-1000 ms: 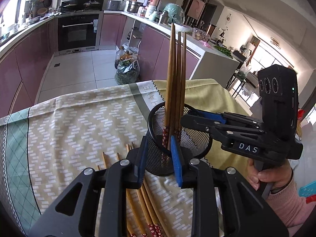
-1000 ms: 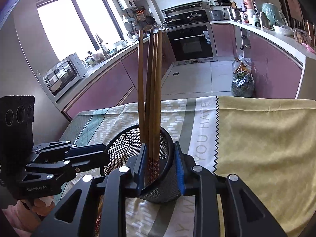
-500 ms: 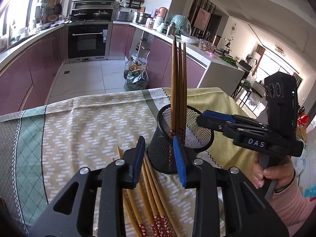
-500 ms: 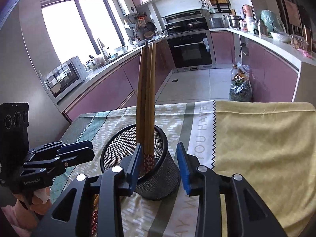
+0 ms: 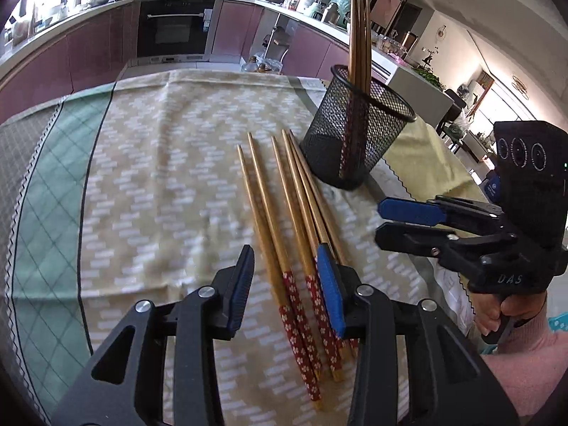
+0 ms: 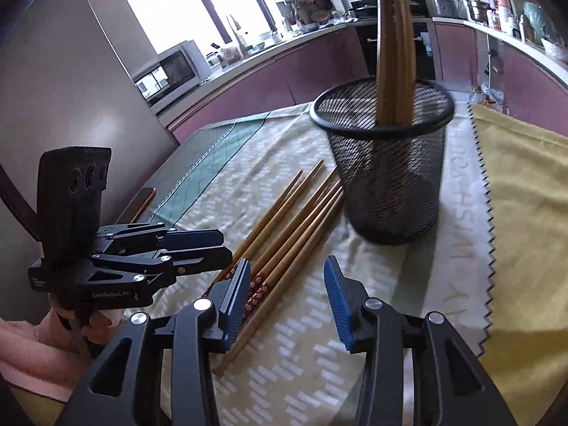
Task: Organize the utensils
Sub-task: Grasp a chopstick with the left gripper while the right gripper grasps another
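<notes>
A black mesh cup [image 5: 356, 135] stands upright on the tablecloth and holds three wooden chopsticks [image 5: 358, 28]; it also shows in the right wrist view [image 6: 388, 163]. Several loose chopsticks [image 5: 284, 220] with red flowered ends lie on the cloth in front of the cup, also in the right wrist view [image 6: 294, 223]. My left gripper [image 5: 285, 284] is open and empty, low over their red ends. My right gripper [image 6: 285, 298] is open and empty, nearer than the cup, right of the loose chopsticks.
The patterned tablecloth [image 5: 149, 184] covers the table, with a yellow cloth [image 6: 525, 213] to the right of the cup. The table edge drops off to the kitchen floor beyond. Purple cabinets and an oven stand at the back.
Both grippers have pulled back from the mesh cup and opened wider. The cup with its chopsticks stands free, and the left gripper has dropped over the loose chopsticks.
</notes>
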`<state>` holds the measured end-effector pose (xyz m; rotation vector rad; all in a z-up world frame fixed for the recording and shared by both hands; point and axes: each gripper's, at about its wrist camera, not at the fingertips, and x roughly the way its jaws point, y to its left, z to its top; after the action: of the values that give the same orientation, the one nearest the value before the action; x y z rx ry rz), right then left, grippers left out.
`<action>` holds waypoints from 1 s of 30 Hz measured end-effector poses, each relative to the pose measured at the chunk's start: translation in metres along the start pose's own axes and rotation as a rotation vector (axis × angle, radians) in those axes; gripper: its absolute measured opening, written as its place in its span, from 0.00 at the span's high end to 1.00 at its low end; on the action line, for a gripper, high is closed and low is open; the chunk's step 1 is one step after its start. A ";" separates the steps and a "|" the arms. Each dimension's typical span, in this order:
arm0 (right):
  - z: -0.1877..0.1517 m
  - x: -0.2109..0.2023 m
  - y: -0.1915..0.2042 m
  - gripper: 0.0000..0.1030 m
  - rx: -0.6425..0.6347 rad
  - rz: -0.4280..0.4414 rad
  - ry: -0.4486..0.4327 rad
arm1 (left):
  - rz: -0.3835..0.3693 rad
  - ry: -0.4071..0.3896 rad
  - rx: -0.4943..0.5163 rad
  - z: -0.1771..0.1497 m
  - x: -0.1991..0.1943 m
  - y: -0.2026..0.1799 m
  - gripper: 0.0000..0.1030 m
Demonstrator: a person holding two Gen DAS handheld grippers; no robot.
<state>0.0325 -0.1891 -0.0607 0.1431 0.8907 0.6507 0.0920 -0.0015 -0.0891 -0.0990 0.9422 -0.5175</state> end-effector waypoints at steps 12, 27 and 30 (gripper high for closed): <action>-0.007 0.021 0.000 0.60 0.027 -0.022 0.044 | -0.141 0.065 -0.008 -0.030 0.009 -0.020 0.64; -0.003 0.032 0.011 0.70 -0.043 -0.137 0.063 | 0.006 0.043 0.036 -0.009 0.016 -0.013 0.68; -0.004 0.031 0.009 0.71 -0.048 -0.149 0.069 | 0.017 0.050 0.056 -0.005 0.019 -0.013 0.68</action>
<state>0.0392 -0.1643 -0.0810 0.0111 0.9422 0.5397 0.0922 -0.0214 -0.1023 -0.0273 0.9760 -0.5320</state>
